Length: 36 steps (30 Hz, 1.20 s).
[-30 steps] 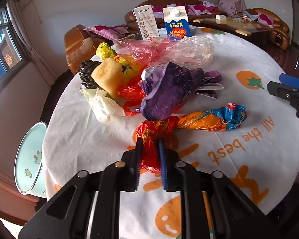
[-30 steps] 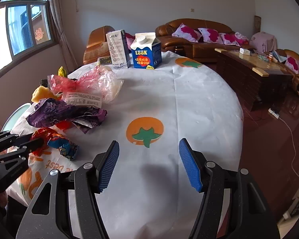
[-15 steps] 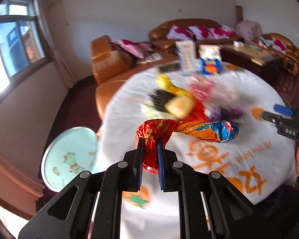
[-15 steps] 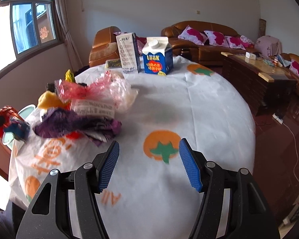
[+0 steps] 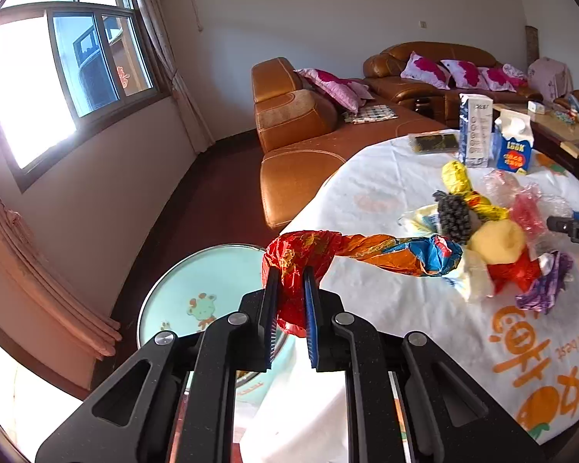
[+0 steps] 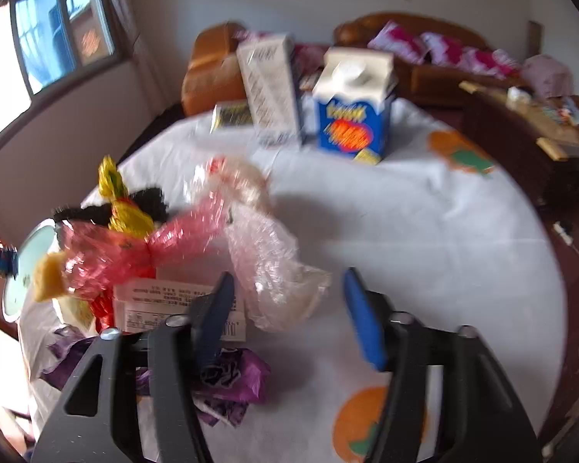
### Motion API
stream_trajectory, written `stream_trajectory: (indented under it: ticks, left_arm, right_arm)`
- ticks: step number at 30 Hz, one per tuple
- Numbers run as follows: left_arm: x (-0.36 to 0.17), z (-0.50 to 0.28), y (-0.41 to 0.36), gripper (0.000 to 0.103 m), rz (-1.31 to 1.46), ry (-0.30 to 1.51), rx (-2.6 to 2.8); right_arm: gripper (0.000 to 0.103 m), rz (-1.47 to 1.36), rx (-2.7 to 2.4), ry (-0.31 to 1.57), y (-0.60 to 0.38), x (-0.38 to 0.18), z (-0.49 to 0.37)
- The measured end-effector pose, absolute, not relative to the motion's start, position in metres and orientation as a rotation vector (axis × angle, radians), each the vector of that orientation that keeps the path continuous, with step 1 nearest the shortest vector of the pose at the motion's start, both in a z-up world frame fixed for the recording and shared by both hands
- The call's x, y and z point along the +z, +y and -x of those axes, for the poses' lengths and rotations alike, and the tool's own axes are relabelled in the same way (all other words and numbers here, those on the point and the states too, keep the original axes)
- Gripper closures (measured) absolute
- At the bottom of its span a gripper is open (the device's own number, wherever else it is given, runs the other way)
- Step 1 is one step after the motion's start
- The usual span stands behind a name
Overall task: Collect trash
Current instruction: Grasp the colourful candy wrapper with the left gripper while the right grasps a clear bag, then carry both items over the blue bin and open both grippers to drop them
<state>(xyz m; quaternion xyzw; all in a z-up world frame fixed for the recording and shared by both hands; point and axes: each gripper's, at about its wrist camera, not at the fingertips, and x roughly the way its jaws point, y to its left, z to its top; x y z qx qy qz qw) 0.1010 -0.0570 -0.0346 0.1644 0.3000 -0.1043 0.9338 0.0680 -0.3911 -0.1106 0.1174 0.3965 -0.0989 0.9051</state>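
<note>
My left gripper (image 5: 289, 289) is shut on a twisted red, orange and blue foil wrapper (image 5: 366, 250), held in the air past the table's edge, above a round pale-green bin (image 5: 197, 293) on the floor. My right gripper (image 6: 285, 308) is open and empty, low over the trash pile, with a clear and pink plastic bag (image 6: 251, 247) between its fingers' line. The pile holds a purple wrapper (image 6: 227, 382), a yellow wrapper (image 6: 115, 196) and a yellow sponge-like lump (image 5: 498, 239). The right wrist view is blurred.
A round table with a white printed cloth (image 5: 405, 308) carries a blue milk carton (image 6: 355, 112) and a tall white carton (image 6: 274, 88) at its far side. Brown leather sofas (image 5: 289, 115) stand behind. A window (image 5: 58, 69) is at the left.
My left gripper lifted the foil wrapper off the table and swung it left over the bin. My right gripper moved forward and down over the trash pile, staying open.
</note>
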Motion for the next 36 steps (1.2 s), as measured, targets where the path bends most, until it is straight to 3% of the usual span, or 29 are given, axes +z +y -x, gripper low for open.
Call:
stream_trajectory:
  ticks: [2, 5, 20, 36]
  left_arm:
    - [-0.035, -0.103, -0.054, 0.091, -0.334, 0.618, -0.212]
    - [-0.035, -0.11, -0.05, 0.091, -0.324, 0.621, -0.201]
    - [-0.025, -0.13, 0.007, 0.091, -0.304, 0.613, -0.019]
    - [-0.03, -0.15, 0.073, 0.091, -0.338, 0.613, 0.167]
  right_arm:
    - [0.087, -0.249, -0.191, 0.835, -0.392, -0.115, -0.072]
    - [0.092, -0.232, -0.206, 0.811, -0.394, -0.108, -0.067]
    - [0.092, -0.125, -0.178, 0.626, -0.342, -0.022, -0.078]
    - [0.092, 0.001, 0.032, 0.637, -0.201, -0.012, -0.142]
